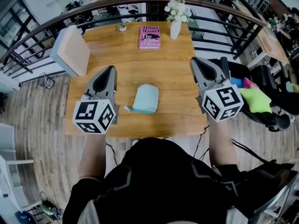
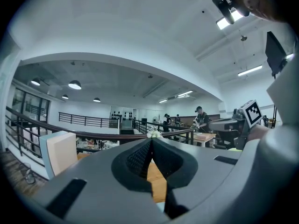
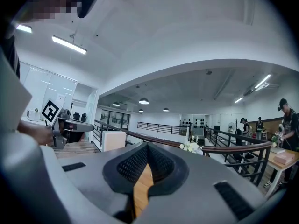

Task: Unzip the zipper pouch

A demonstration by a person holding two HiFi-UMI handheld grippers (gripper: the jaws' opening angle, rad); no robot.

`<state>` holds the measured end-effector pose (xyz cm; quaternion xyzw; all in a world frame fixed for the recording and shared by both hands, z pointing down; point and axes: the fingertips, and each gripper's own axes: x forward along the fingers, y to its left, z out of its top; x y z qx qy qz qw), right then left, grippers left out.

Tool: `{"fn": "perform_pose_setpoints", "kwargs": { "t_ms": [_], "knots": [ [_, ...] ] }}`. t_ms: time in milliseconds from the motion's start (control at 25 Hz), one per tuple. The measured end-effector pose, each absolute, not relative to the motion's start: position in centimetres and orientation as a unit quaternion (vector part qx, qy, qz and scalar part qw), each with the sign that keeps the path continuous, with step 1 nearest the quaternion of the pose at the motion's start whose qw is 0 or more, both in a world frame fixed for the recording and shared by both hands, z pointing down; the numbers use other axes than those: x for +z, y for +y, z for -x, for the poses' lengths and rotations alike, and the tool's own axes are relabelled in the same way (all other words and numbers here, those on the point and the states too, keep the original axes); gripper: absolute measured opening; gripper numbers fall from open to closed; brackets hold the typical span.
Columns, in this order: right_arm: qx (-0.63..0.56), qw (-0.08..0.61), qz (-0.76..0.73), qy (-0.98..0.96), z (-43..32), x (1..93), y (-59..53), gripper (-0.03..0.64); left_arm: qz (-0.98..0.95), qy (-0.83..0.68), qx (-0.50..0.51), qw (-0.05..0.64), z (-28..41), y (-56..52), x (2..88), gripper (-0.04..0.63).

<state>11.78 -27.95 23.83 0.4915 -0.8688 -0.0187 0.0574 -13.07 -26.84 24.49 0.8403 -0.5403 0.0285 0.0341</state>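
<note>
Lying near table (image 1: 163, 71) front edge — zipper pouch (image 1: 145, 98).

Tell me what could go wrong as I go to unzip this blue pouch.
1. The zipper pull is small and lies flat at the near-left corner of the blue zipper pouch; the left tongs, now shut, could slip off it or pinch fabric.
2. The pouch lies loose on the wooden table; unless the right tongs, also shut, pin it, a tug would likely drag it rather than unzip it.
</note>
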Motion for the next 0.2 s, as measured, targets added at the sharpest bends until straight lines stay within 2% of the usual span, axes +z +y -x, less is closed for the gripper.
{"fn": "perform_pose_setpoints", "kwargs": {
  "t_ms": [200],
  "knots": [
    [-0.03,0.065,-0.49,-0.869,-11.6,23.54,-27.94,0.009,-0.839,-0.543,0.038,0.023,12.95,-27.06,24.55,0.029]
  ]
}}
